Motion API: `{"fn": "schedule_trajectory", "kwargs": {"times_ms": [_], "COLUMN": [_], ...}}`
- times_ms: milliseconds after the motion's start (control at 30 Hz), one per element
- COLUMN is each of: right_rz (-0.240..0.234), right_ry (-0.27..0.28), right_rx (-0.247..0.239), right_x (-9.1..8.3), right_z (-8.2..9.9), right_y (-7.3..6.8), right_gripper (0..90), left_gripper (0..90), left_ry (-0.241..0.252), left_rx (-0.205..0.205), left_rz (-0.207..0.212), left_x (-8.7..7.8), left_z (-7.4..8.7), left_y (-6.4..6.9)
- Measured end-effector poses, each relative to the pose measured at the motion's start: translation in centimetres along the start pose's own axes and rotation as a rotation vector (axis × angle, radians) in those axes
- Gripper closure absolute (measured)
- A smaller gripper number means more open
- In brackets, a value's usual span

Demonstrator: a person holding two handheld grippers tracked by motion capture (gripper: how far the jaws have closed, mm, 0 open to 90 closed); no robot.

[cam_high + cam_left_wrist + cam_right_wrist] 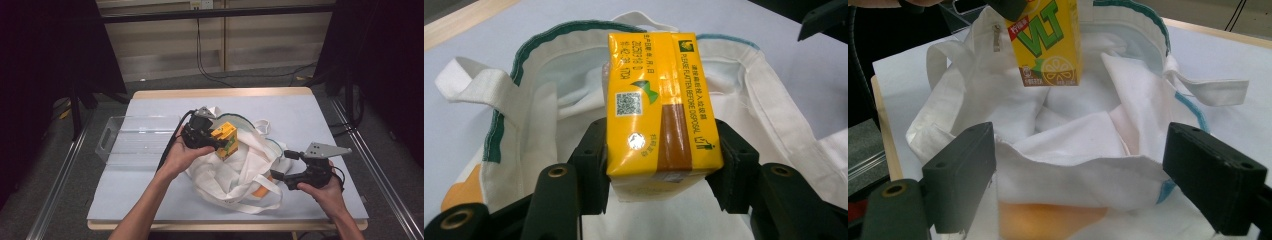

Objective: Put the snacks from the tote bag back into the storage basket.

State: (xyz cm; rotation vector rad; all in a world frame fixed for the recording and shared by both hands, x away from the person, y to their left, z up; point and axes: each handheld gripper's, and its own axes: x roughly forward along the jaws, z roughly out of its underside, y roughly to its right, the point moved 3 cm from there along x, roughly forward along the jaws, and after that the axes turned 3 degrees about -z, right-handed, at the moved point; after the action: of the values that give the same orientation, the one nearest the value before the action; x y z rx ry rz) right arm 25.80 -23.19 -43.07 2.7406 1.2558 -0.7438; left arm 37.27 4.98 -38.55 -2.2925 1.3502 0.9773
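Observation:
A yellow lemon-tea drink carton (224, 140) hangs over the mouth of a white cloth tote bag (235, 172) at the table's middle. My left gripper (216, 142) is shut on it; in the left gripper view the two jaws press the carton (654, 105) from both sides above the bag's green-trimmed rim (549, 55). My right gripper (281, 165) stands open at the bag's right edge. In the right gripper view its jaws (1080, 180) are wide apart on either side of the bag's near rim (1073, 160) without pressing it, and the carton (1048, 45) hangs beyond.
A clear plastic tray (107, 137) lies on the left part of the table, close to my left hand. The bag's loose handles (262, 125) spread toward the far side and the front. An orange patch (1048, 220) shows on the bag's lower part.

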Motion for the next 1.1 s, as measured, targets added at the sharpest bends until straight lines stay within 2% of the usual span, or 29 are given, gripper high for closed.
{"fn": "schedule_trajectory", "kwargs": {"times_ms": [33, 167, 233, 300, 400, 567, 733, 967, 1000, 1100], "right_rz": [-0.002, 0.000, 0.003, 0.003, 0.003, 0.001, -0.001, -0.005, -0.006, -0.005], "right_ry": [0.000, 0.003, 0.005, 0.008, 0.010, 0.008, 0.011, 0.016, 0.015, 0.014], "right_rx": [0.001, -0.002, 0.000, -0.002, -0.005, -0.005, 0.003, 0.000, 0.000, -0.001], "right_x": [0.0, -0.1, -0.2, -0.2, -0.2, -0.2, -0.2, -0.3, -0.3, -0.2], "right_z": [0.0, 0.0, 0.0, -0.1, -0.1, -0.1, -0.1, -0.2, -0.1, -0.1], "right_y": [0.0, 0.0, 0.0, 0.0, 0.0, 0.0, -0.1, -0.1, -0.1, -0.1], "right_gripper": [14.0, 14.0, 14.0, 14.0, 13.9, 13.9, 13.9, 13.7, 13.7, 13.7], "left_gripper": [49.7, 49.7, 49.6, 49.7, 49.7, 49.7, 49.8, 49.8, 49.8, 49.9], "left_ry": [-0.014, 0.011, 0.016, 0.021, 0.047, 0.050, 0.075, 0.094, 0.106, 0.103], "left_rx": [0.015, 0.018, 0.036, 0.043, 0.027, 0.031, 0.028, 0.057, 0.049, 0.075], "left_rz": [-0.005, 0.015, 0.029, 0.026, 0.042, 0.028, 0.058, 0.057, 0.067, 0.075], "left_x": [-0.2, -0.7, -1.0, -1.5, -2.1, -3.0, -4.1, -5.5, -5.7, -6.2], "left_z": [0.0, 0.0, -0.1, -0.3, -0.4, -0.6, -1.0, -1.6, -1.7, -1.9], "left_y": [-0.1, -0.3, -0.4, -0.5, -0.8, -1.2, -1.5, -2.1, -2.2, -2.5]}}
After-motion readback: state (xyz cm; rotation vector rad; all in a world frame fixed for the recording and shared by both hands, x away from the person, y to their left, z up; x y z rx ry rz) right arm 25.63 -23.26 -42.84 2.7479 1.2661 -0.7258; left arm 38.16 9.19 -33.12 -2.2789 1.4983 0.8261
